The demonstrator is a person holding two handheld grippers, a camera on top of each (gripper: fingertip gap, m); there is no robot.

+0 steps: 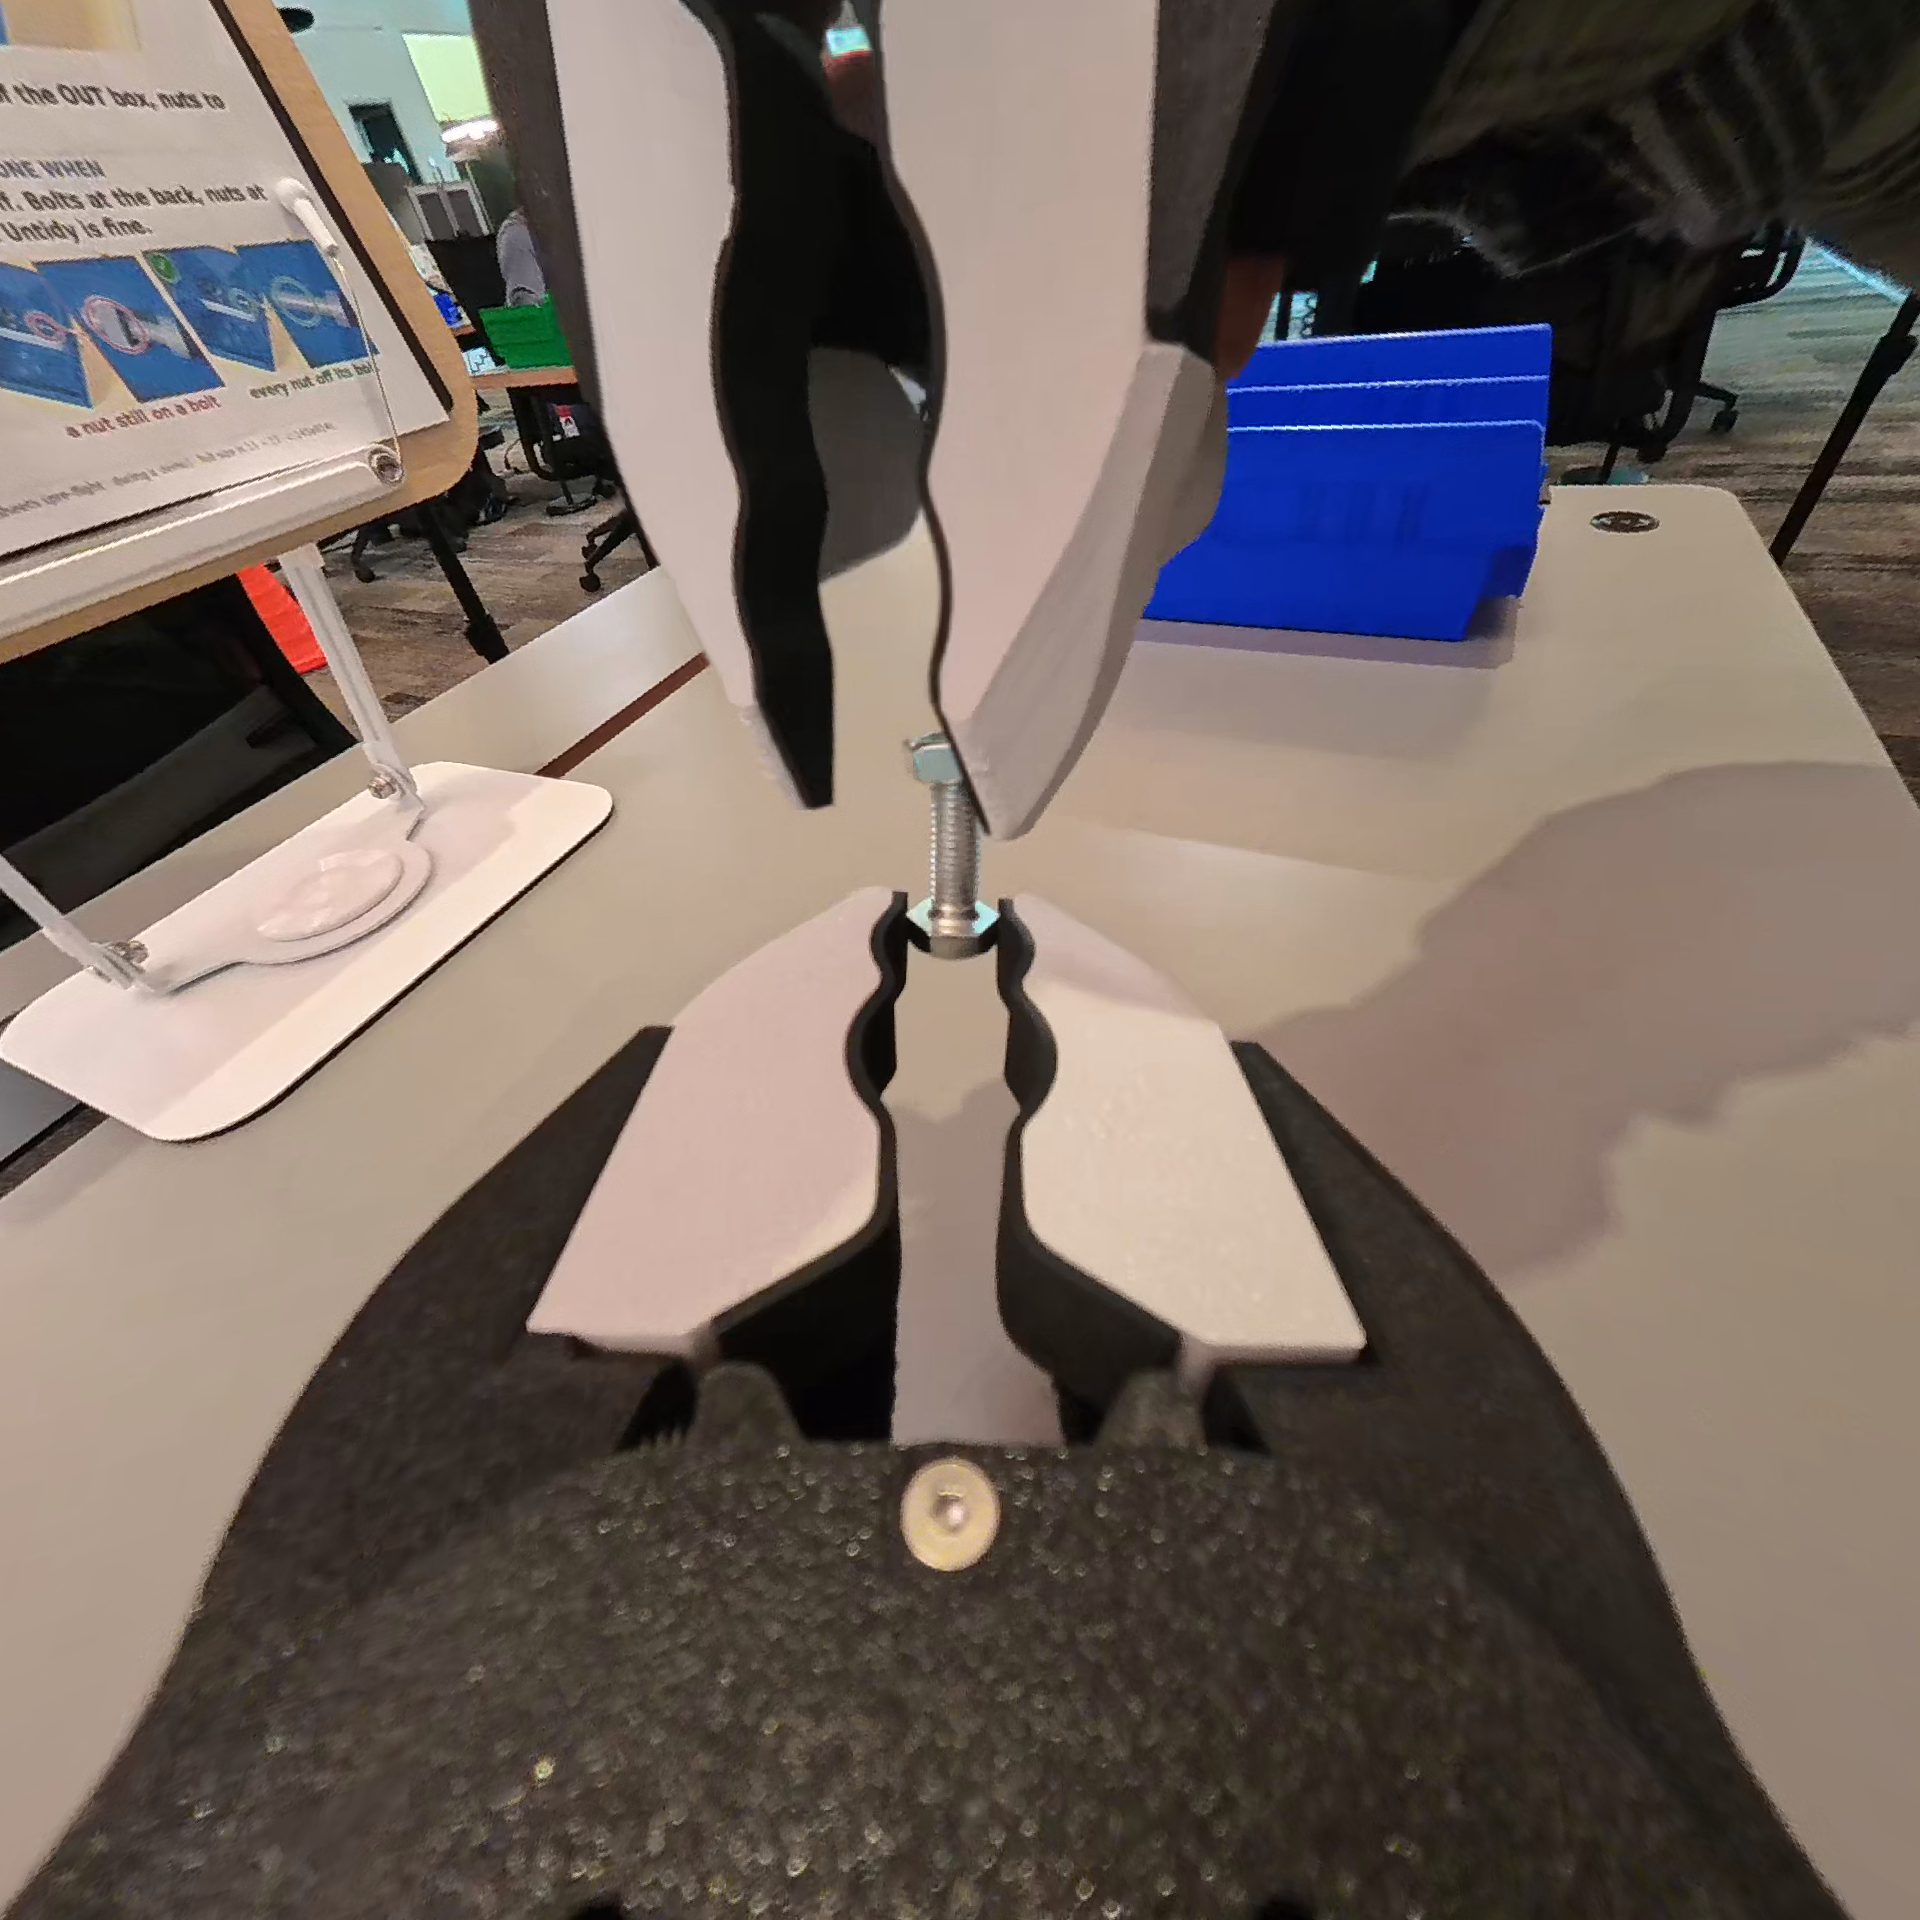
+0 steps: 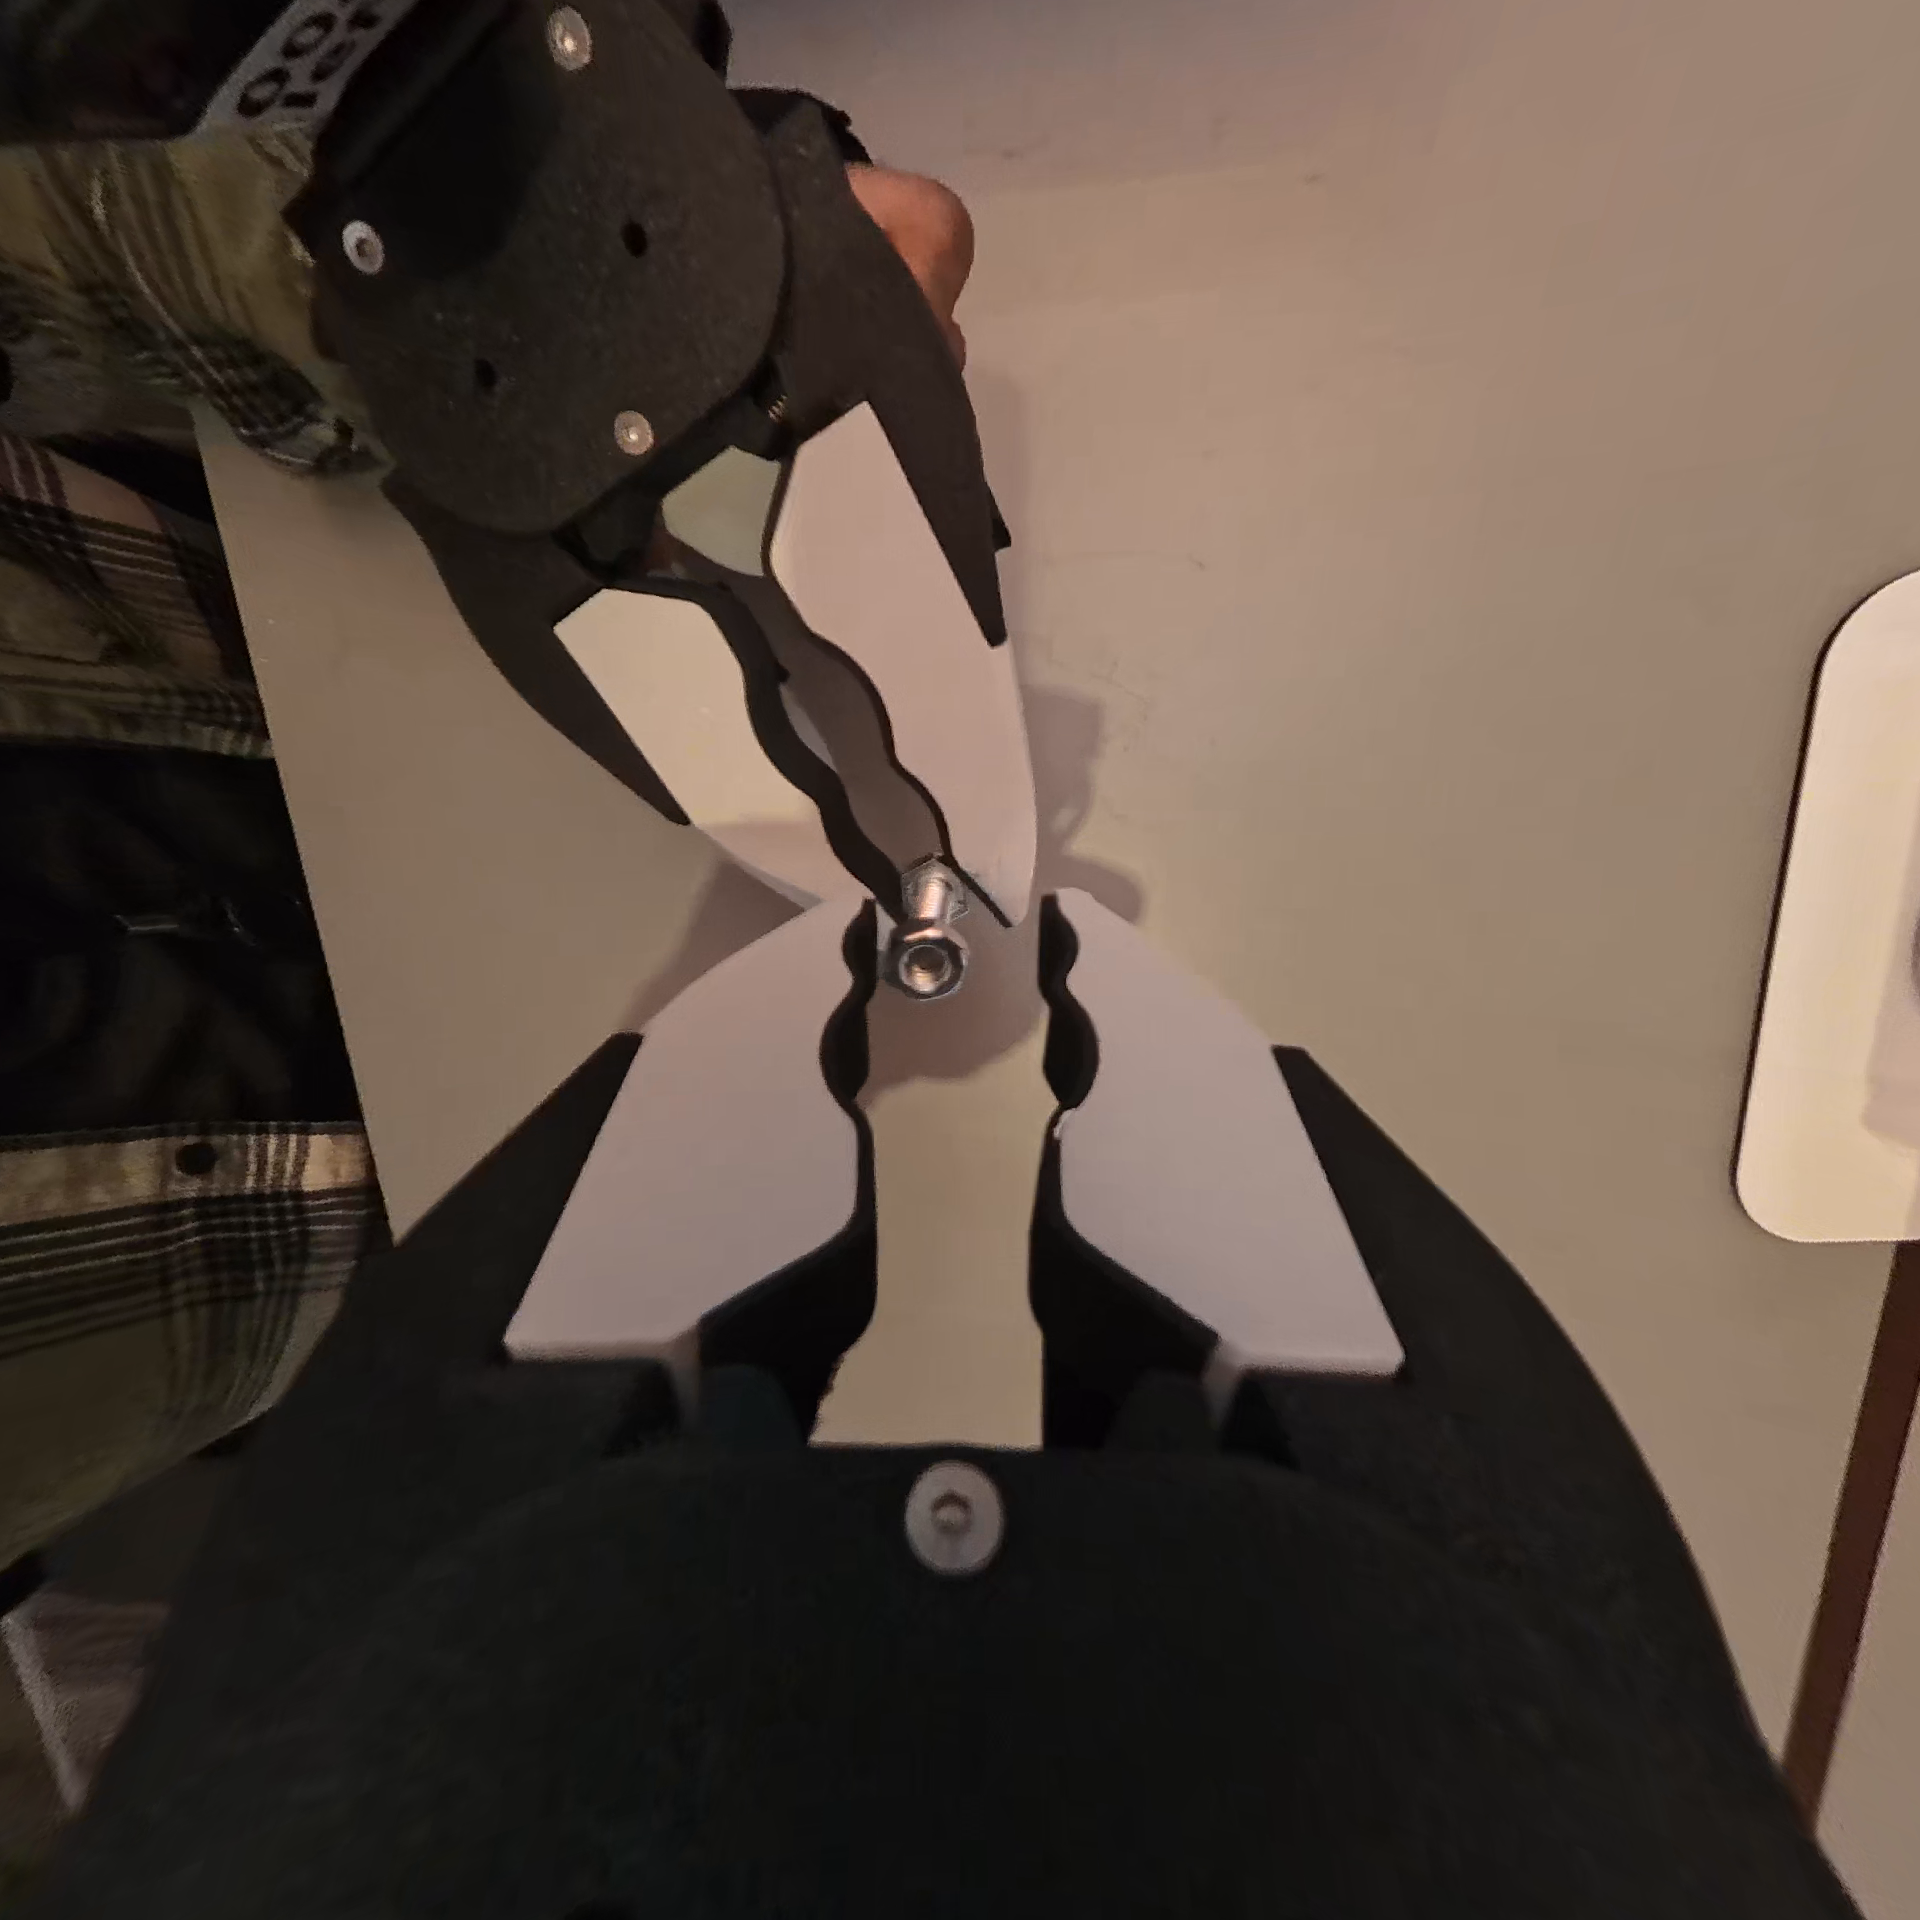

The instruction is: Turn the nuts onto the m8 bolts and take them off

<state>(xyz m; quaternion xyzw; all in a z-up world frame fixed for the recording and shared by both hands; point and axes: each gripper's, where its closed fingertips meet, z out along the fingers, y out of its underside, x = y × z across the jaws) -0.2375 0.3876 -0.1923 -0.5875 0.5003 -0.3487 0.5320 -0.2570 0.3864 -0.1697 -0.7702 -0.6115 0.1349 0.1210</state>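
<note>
A pale grey desk (image 1: 1558,935) fills the foreground under soft indoor light that lays broad shadows across it. Beyond its far edge lies patterned carpet (image 1: 1829,343) with dark wheeled office chairs (image 1: 1683,312) and further desks. A green crate (image 1: 525,335) sits farther back, before pale green walls (image 1: 457,62).

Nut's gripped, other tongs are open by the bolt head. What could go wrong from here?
The left tongs grip only the nut at the bolt's tip; further unscrewing could drop the bolt onto the table. The open right tongs sit off-centre around the bolt head and might close skewed, tilting it.
</note>
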